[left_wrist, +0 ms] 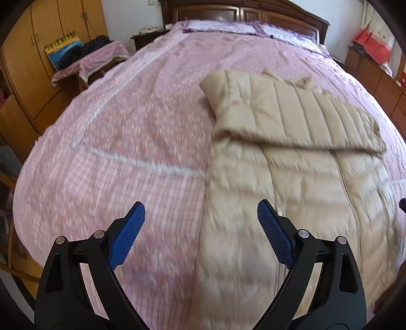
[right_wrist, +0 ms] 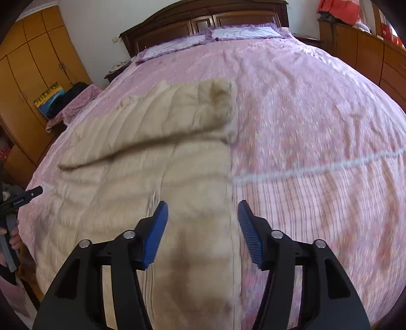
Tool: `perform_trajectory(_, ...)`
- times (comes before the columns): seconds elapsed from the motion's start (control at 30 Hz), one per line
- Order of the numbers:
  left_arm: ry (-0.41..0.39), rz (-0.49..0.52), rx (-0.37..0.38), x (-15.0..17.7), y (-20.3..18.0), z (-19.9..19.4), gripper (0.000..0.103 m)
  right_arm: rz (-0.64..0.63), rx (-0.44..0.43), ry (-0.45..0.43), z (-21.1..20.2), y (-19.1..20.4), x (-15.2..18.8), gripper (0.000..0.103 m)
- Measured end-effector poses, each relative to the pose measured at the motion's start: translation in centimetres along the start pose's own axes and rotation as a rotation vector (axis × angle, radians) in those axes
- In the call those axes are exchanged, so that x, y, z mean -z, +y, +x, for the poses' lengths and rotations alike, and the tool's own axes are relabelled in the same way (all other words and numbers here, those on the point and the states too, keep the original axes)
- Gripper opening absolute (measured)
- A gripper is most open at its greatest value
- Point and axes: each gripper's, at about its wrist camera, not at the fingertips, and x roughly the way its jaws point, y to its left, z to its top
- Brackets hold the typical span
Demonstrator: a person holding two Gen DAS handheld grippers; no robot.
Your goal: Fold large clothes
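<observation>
Hand-held gripper (right_wrist: 203, 218) hangs open above coat (right_wrist: 157, 162), bedspread (right_wrist: 317, 127).

coat (left_wrist: 291, 157) on bed (left_wrist: 127, 127) | pillows (left_wrist: 223, 26) behind | wardrobe (left_wrist: 38, 50) left

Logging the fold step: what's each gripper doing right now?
Left gripper: open, holding nothing.
Right gripper: open, nothing between its fingers, above the beige coat.

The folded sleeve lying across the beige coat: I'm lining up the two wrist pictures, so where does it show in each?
Left wrist view: the folded sleeve lies right of centre, across the beige coat.
Right wrist view: the sleeve lies left of centre, across the coat.
Shared landmark: the dark wooden headboard at the top.
</observation>
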Motion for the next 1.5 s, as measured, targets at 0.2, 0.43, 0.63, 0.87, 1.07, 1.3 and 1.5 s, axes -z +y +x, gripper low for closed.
perform_trajectory(0.2, 0.060, 0.011, 0.057, 3.9, 0.0, -1.1, 0.090, 0.002, 0.034, 0.031, -1.2, -0.2, 3.2, 0.059)
perform_trajectory(0.43, 0.141, -0.002, 0.120, 7.8, -0.4, -1.7, 0.090, 0.023, 0.117, 0.083, -2.4, -1.1, 5.9, 0.065)
perform_trajectory(0.63, 0.180, -0.004, 0.135, 9.9, 0.3, -2.2, 0.090, 0.030, 0.121, 0.109, -3.7, -1.2, 7.6, 0.067)
perform_trajectory(0.87, 0.226, -0.031, 0.216, 11.5, 1.1, -1.9, 0.090, 0.020, 0.090, 0.154, -4.2, -0.6, 8.9, 0.067)
perform_trajectory(1.07, 0.264, -0.010, 0.295, 12.5, -0.2, -1.4, 0.090, -0.055, 0.075, 0.198, -3.8, 1.1, 9.8, 0.071)
perform_trajectory(1.3, 0.268, 0.001, 0.295, 12.6, -1.5, -0.3, 0.090, -0.067, 0.029, 0.235, -2.9, 1.7, 10.4, 0.073)
perform_trajectory(1.5, 0.270, 0.018, 0.306, 11.9, -2.5, 0.0, 0.080, -0.079, 0.009, 0.232, -2.7, 2.2, 10.4, 0.073)
